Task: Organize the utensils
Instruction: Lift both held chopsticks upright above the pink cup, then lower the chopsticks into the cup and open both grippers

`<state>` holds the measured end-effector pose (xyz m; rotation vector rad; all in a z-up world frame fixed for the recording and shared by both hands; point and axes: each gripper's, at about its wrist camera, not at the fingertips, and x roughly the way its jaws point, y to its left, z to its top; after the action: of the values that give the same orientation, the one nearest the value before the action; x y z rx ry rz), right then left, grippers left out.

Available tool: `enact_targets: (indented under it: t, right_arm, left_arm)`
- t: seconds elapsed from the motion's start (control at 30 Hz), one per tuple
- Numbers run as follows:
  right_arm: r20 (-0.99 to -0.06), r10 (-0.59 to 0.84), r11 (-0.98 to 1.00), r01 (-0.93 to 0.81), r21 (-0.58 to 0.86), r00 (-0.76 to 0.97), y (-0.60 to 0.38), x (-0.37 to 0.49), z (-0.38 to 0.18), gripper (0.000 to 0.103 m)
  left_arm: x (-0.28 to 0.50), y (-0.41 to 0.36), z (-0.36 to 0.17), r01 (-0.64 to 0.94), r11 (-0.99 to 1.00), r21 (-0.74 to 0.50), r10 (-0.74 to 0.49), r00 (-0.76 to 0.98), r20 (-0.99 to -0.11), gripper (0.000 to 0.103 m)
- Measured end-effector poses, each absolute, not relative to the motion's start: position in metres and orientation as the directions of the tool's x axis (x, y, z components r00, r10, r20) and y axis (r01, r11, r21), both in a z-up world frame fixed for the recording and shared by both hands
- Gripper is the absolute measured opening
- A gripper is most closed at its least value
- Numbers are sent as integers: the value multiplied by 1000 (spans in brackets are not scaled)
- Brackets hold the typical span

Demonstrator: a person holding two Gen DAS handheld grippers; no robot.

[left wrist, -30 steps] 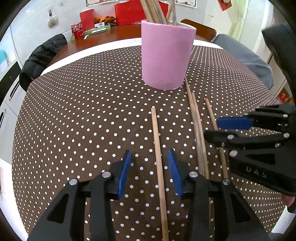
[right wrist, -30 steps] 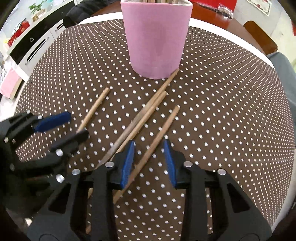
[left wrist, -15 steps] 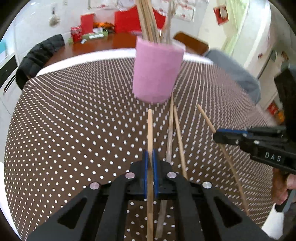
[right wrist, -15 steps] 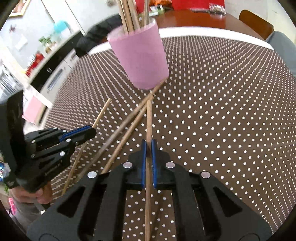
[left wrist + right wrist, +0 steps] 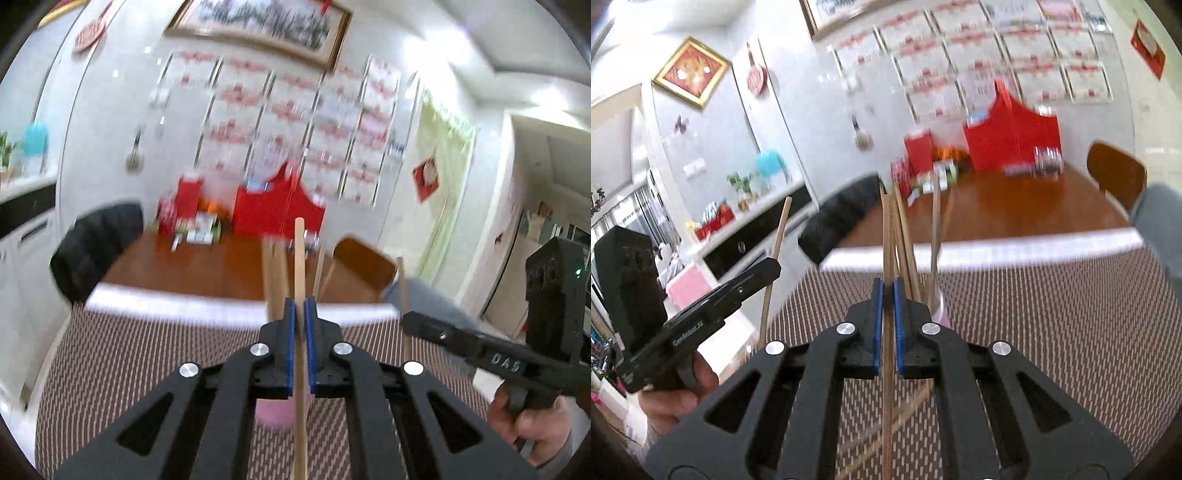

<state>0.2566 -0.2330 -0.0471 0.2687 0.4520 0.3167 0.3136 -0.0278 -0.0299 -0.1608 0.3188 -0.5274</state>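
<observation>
My left gripper [image 5: 300, 310] is shut on a wooden chopstick [image 5: 299, 258] and holds it tilted up, above the dotted table. The pink holder [image 5: 273, 411] shows below its jaws, mostly hidden, with several chopsticks [image 5: 275, 273] standing in it. My right gripper [image 5: 887, 291] is shut on another wooden chopstick [image 5: 887, 236], also raised. The holder's rim [image 5: 940, 310] peeks out behind the right fingers. Loose chopsticks [image 5: 905, 413] lie on the cloth under the right gripper. Each gripper shows in the other's view, the right [image 5: 410, 319] and the left [image 5: 772, 267].
The brown polka-dot tablecloth [image 5: 1052, 332] covers the round table. Behind it stand a wooden table [image 5: 207, 266] with red boxes [image 5: 277, 214], a chair with a dark jacket [image 5: 92, 247] and a wooden chair [image 5: 1115, 173].
Both grippers closed on a chopstick each and lifted them off the cloth, tilting upward. The views now look over the holder toward the wall.
</observation>
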Motion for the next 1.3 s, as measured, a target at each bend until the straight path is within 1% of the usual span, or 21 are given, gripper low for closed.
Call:
enact_targets:
  t: [0.2,0.37,0.5,0.6,0.83,0.87,0.9,0.93,0.97,1.0,1.03,1.07,1.1,1.2,1.3]
  right_arm:
    - [-232,305,932,-240,272,924,-233,295,10,6]
    - [-141,261,944,-223,242,955,-228,322,22,6]
    - [-117,233,946,-197,256,965,-230,340,12,6]
    - [-117,219,947,-182,264,969,-232,352,1,6]
    - [-172,216,946,-162,282,961,-237,371,-29,6]
    - [-185,225,946,-168,278,957,-236,372,-34,7]
    - [-196,233,946,-175,273,953,-234,371,-36,7]
    - [-207,236,948,-178,264,950,-233,371,-39,9]
    - [-217,227,952,-170,253,949,-232,368,-41,21]
    - [-219,212,955,-154,252,952,-235,365,-43,61]
    - [-218,194,954,-133,268,956,-240,361,-43,86]
    - [-206,187,949,-123,290,960,-245,357,-44,97]
    - [-188,175,944,-110,312,966,-252,351,-44,97]
    - [-217,165,938,-85,335,962,-262,343,-42,97]
    - [-246,146,938,-55,342,958,-267,331,-39,97]
  left_arm:
    - [346,-63,10,502,844,-189,-525,846,-98,6]
    - [379,-77,9,479,847,-230,-499,866,-31,6]
    - [398,-80,-6,454,853,-257,-474,880,-17,6]
    - [413,-83,-24,439,858,-266,-461,887,-25,6]
    - [425,-83,-58,442,859,-259,-464,886,-24,6]
    - [424,-83,-62,447,859,-250,-468,883,-30,9]
    - [420,-82,-67,438,870,-225,-458,888,-46,33]
    - [417,-80,-70,420,881,-217,-440,896,-54,51]
    - [413,-73,-72,382,895,-230,-403,913,-55,67]
    - [410,-66,-74,369,896,-248,-392,919,-50,74]
    - [406,-57,-74,359,895,-266,-385,921,-52,80]
    - [402,-48,-73,338,900,-275,-367,929,-59,81]
    - [399,-42,-72,320,905,-278,-350,935,-63,83]
    - [385,-25,-65,278,921,-273,-311,947,-83,87]
    - [365,-15,-56,249,942,-226,-279,954,-113,91]
